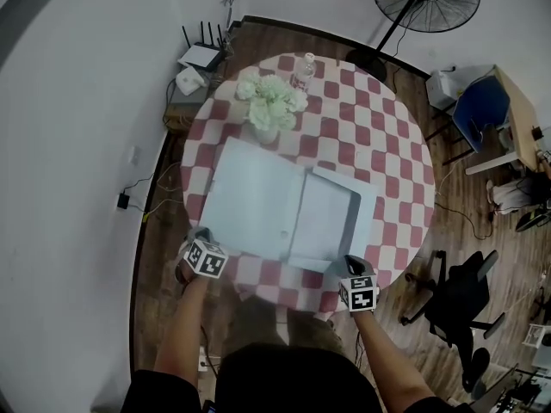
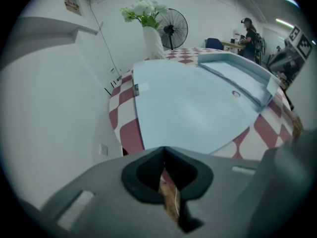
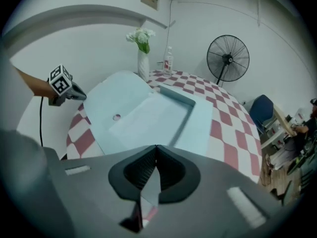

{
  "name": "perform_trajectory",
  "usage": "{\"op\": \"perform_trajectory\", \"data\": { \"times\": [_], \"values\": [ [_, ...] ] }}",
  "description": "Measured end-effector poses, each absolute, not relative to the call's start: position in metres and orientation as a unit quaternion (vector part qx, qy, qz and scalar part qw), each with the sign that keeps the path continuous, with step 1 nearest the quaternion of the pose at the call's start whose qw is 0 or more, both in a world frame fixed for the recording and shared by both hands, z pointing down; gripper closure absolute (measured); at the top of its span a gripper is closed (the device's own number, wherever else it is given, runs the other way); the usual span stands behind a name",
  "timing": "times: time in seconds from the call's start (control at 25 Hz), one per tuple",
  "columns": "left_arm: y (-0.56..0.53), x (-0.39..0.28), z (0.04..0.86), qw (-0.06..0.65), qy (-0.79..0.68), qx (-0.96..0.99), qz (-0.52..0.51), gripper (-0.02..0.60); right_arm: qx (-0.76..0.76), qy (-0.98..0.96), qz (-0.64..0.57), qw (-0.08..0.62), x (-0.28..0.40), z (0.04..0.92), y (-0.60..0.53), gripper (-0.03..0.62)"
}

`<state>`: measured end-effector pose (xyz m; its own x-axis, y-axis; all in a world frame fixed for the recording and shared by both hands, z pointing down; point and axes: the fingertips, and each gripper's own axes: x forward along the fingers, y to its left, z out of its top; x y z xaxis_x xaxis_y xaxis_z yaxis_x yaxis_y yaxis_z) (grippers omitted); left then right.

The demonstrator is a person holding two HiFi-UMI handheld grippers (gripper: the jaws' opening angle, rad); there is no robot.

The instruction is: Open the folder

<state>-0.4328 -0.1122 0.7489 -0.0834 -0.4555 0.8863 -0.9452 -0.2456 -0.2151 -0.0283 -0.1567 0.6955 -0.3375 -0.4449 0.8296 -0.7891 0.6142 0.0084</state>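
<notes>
Both my left gripper (image 1: pixel 200 236) and right gripper (image 1: pixel 351 265) are sitting pinched together, empty, at the near edge of the table (image 1: pixel 379 144) where the folder (image 1: pixel 284 205) is lying spread open, so I'm aiming to draw back without nudging its cover.

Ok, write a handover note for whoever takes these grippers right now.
Left gripper: shut, empty, off the table's near left edge, by the folder's corner.
Right gripper: shut, empty, at the folder's near right corner.
Folder: lies open and flat on the table, cover spread to the left.
Done: folder opened.
Left: nothing that shows.
</notes>
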Motion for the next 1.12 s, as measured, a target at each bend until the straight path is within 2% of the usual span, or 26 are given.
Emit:
{"op": "perform_trajectory", "data": {
  "times": [0.24,0.48,0.72,0.92,1.12],
  "values": [
    [-0.112,-0.434,0.751,0.286,-0.572,0.627,0.445,0.578,0.299,-0.861,0.217,0.350,-0.176,0.686,-0.179,0.592],
    [-0.115,-0.437,0.752,0.312,-0.584,0.628,0.408,0.578,0.215,-0.876,0.244,0.356,-0.282,0.717,-0.206,0.594],
    [-0.109,-0.443,0.747,0.358,-0.592,0.634,0.346,0.578,0.187,-0.872,0.246,0.379,-0.311,0.749,-0.212,0.592],
    [-0.106,-0.422,0.727,0.378,-0.552,0.685,0.289,0.578,0.196,-0.873,0.256,0.365,-0.316,0.761,-0.213,0.592],
    [-0.134,-0.397,0.706,0.340,-0.544,0.723,0.256,0.578,0.196,-0.870,0.268,0.365,-0.315,0.762,-0.212,0.592]
  ]
}}
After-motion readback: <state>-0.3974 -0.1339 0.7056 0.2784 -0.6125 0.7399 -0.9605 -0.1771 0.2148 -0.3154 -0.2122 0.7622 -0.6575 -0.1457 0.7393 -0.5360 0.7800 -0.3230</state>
